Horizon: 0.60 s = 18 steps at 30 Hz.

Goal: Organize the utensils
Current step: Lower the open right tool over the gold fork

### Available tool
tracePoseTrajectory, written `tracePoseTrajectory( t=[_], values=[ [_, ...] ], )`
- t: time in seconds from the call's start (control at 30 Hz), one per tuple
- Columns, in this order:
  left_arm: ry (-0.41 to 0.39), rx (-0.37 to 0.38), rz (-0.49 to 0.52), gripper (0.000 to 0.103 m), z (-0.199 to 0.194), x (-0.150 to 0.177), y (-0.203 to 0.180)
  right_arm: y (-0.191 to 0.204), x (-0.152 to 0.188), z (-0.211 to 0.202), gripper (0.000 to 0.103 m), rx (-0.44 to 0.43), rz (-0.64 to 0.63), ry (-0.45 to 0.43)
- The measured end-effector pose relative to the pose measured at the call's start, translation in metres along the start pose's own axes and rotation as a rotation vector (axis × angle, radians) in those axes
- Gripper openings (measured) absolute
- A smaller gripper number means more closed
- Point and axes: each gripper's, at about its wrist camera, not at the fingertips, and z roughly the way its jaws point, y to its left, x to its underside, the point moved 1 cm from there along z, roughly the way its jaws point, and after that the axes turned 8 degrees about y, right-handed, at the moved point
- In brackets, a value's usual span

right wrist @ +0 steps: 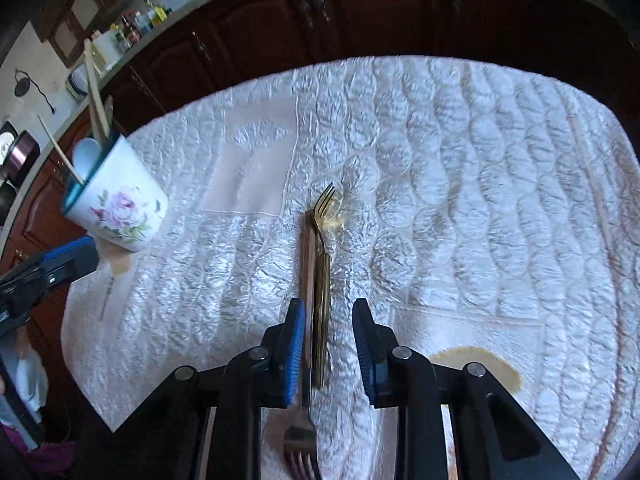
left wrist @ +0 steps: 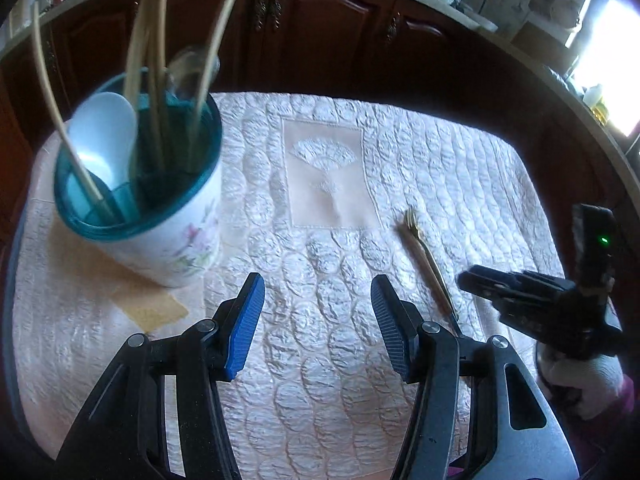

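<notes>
A white floral utensil holder with a teal rim (left wrist: 160, 208) stands at the table's left and holds wooden sticks, a white spoon and a metal spoon; it also shows in the right wrist view (right wrist: 120, 208). A gold fork (right wrist: 322, 256) lies on the quilted cloth, tines pointing away, beside a silver fork (right wrist: 307, 320) whose tines point toward the camera. My right gripper (right wrist: 329, 340) is open, its jaws on either side of both fork handles, not closed on them. My left gripper (left wrist: 318, 320) is open and empty over the cloth. The gold fork (left wrist: 426, 258) lies to its right.
A white quilted cloth (left wrist: 440, 168) covers the round table. Dark wooden cabinets (left wrist: 320, 20) stand behind it under a cluttered counter. Bare brown patches show at the cloth's near edge (right wrist: 480, 364). The right gripper shows at the right of the left wrist view (left wrist: 520, 300).
</notes>
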Motion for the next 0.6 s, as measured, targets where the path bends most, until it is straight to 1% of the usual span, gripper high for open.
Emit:
tracePoseTrajectory(
  t=[0.13, 0.23, 0.3, 0.33, 0.4, 0.47, 0.53, 0.6],
  values=[
    [0.014, -0.004, -0.002, 0.055, 0.007, -0.001, 0.001, 0.001, -0.010, 0.018, 0.019, 0.032, -0.008, 0.027],
    [0.026, -0.006, -0.002, 0.055, 0.010, -0.005, 0.000, 0.003, -0.021, 0.026, 0.015, 0.024, 0.000, 0.024],
    [0.029, -0.005, 0.010, 0.055, 0.013, -0.007, -0.002, 0.005, -0.029, 0.032, 0.009, 0.028, -0.002, 0.025],
    [0.030, -0.005, 0.014, 0.055, 0.014, -0.008, -0.003, 0.006, -0.032, 0.036, 0.008, 0.039, -0.004, 0.027],
    [0.035, 0.001, 0.022, 0.055, 0.019, -0.009, -0.007, 0.004, -0.032, 0.035, 0.008, 0.026, 0.002, 0.024],
    [0.048, 0.014, 0.023, 0.055, 0.025, -0.010, -0.010, 0.000, -0.030, 0.029, 0.007, 0.039, 0.008, 0.021],
    [0.060, 0.025, 0.025, 0.055, 0.032, -0.010, -0.013, -0.009, -0.024, 0.023, 0.007, 0.053, 0.025, 0.022],
    [0.078, 0.034, 0.029, 0.055, 0.041, -0.012, -0.018, -0.020, -0.018, 0.017, 0.007, 0.043, 0.054, 0.018]
  ],
)
